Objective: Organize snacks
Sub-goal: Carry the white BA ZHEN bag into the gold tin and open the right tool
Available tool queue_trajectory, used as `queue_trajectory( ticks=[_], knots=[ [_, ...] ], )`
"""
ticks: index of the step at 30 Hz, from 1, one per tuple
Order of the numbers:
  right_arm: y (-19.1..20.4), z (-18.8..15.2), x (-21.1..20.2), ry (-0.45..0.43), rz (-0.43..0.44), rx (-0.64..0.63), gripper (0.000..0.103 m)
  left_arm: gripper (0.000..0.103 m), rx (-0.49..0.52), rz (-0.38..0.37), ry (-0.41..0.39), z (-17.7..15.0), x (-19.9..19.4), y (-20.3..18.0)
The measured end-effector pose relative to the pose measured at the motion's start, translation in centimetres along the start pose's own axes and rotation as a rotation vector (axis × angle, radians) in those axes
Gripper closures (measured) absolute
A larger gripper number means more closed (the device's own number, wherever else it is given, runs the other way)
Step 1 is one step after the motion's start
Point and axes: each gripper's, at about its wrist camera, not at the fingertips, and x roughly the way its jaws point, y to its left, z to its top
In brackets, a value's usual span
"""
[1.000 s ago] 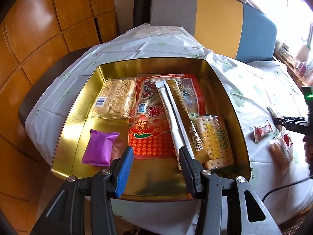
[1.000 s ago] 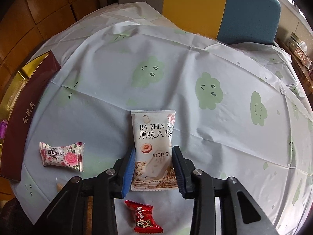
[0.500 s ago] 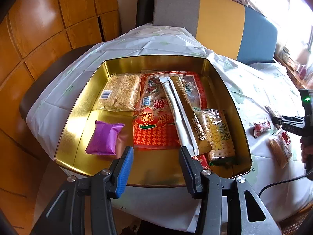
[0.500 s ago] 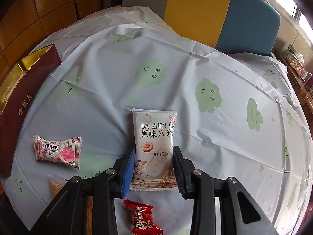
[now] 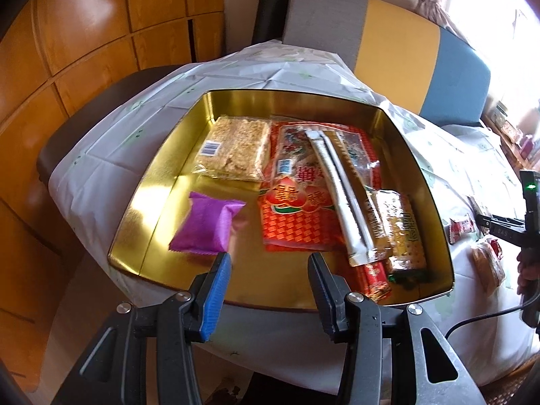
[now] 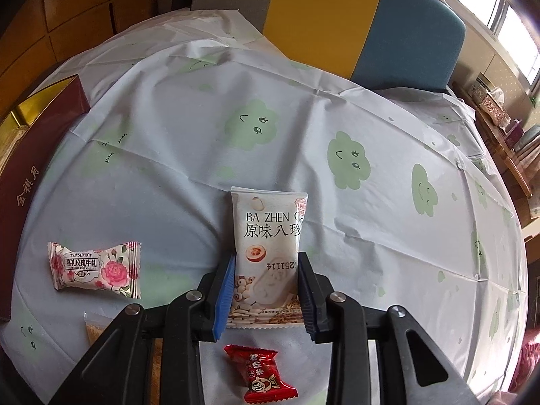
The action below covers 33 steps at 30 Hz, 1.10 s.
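Cloud-print tablecloth (image 6: 209,168), wood panelling (image 5: 84,33) – right gripper (image 6: 266,287) clamps white packet (image 6: 268,236) (left gripper (image 5: 268,271) wide, holding nothing).

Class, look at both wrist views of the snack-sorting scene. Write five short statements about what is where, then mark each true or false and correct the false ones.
1. The purple packet lies inside the gold tin. True.
2. The left claw grips the purple packet. False: it is open and holds nothing.
3. The white Ba Zhen packet sits between the fingers of the right claw. True.
4. The rose-print candy is in the tin. False: it lies on the tablecloth.
5. The red candy lies beyond the white packet. False: it lies nearer the camera, below the claw.
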Motion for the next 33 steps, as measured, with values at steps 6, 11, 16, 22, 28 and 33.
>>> queue_trajectory(
  ticks=[6,11,16,22,28,33],
  knots=[
    [-0.6,0.1,-0.1,0.009,-0.027,0.028,0.069,0.055,-0.032,0.018,-0.01,-0.3,-0.2,1.5],
    [-0.9,0.7,0.2,0.026,-0.03,0.071,0.07,0.055,-0.074,0.043,-0.022,0.0,-0.2,2.7],
    [-1.9,1.7,-0.7,-0.009,-0.008,0.154,0.07,0.055,-0.107,0.07,-0.063,0.4,-1.0,3.9],
    [1.2,3.9,-5.2,-0.117,0.091,0.103,0.07,0.056,-0.137,0.096,-0.074,0.9,-1.1,5.2],
    [9.7,5.2,-8.7,-0.141,0.368,-0.02,0.07,0.056,-0.159,0.113,-0.075,0.8,-1.1,6.0],
    [17.6,5.2,-9.8,-0.092,0.588,-0.125,0.07,0.056,-0.162,0.116,-0.074,0.6,-1.1,6.2]
  ],
)
